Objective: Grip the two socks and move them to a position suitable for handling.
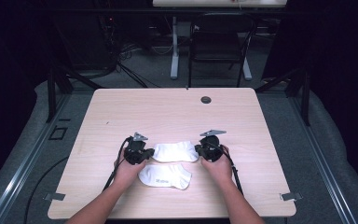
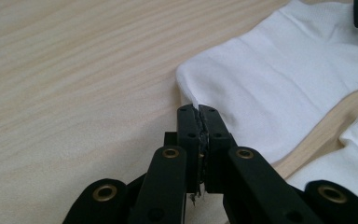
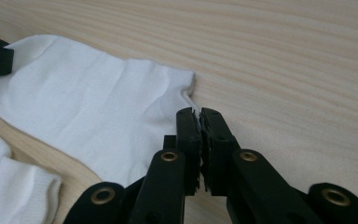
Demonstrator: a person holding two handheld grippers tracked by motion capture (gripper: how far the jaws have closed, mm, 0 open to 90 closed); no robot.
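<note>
On the pale wooden table (image 1: 121, 112), we hold the far white cotton ankle sock (image 1: 176, 151), beyond its twin (image 1: 164, 176), with left gripper (image 2: 199, 110) and right gripper (image 3: 197, 113) clamped on opposite edges; thin pinches may slip if we pull unevenly.

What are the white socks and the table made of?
The far sock, pinched at both ends, looks like soft knitted cotton: matte, wrinkled. The near sock looks alike. The table looks like pale wood or laminate, with grain lines.
</note>
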